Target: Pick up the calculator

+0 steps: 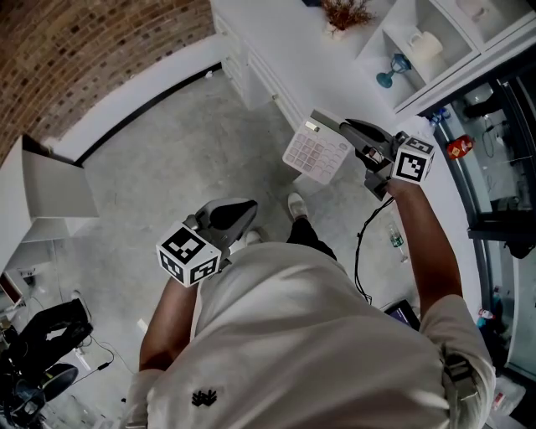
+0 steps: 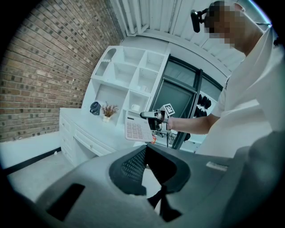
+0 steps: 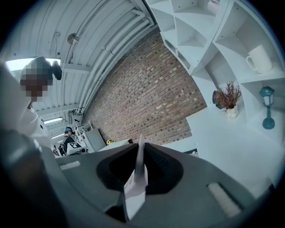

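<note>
A white calculator (image 1: 316,152) with rows of pale keys hangs in the air above the floor, near the white cabinet. My right gripper (image 1: 356,138) is shut on its right edge. In the right gripper view the calculator (image 3: 139,171) stands edge-on, pinched between the pads. From the left gripper view the calculator (image 2: 136,130) and the right gripper (image 2: 153,120) show ahead at arm's length. My left gripper (image 1: 241,211) is held low at the left by the person's hip. Its jaws meet with nothing between them (image 2: 145,149).
A white cabinet with drawers (image 1: 276,67) runs along the far wall. On it stands a shelf unit with a white mug (image 1: 425,43), a blue goblet (image 1: 394,71) and a dried plant (image 1: 343,15). Glass doors (image 1: 502,167) are on the right, black gear (image 1: 42,343) at lower left, and a brick wall (image 1: 84,42).
</note>
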`<state>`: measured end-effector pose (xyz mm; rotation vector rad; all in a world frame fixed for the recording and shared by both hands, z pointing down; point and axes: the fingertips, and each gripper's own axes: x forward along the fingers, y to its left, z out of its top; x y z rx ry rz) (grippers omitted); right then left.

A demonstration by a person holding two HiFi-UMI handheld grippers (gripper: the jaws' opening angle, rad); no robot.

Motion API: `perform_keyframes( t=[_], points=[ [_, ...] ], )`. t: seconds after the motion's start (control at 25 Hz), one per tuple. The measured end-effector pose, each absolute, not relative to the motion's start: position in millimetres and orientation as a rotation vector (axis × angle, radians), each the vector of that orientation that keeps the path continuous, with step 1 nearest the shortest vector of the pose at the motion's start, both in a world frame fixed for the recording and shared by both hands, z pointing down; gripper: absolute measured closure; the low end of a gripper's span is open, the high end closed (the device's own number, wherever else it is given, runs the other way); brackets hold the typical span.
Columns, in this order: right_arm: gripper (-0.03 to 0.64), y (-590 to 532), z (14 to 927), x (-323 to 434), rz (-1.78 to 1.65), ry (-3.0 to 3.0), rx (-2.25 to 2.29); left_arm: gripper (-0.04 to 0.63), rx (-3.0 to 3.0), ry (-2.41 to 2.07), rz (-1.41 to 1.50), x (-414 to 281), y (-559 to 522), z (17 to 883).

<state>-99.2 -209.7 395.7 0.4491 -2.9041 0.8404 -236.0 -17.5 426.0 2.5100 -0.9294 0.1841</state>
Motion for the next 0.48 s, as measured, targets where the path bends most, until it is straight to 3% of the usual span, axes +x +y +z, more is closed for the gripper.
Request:
perform_keyframes(
  t=[0.48],
  points=[
    [0.560,-226.4,399.0,-94.6,0.863,-2.902,0.446,0.589,2.500,-0.935,0.189,-234.8,-31.9,426.5]
  ],
)
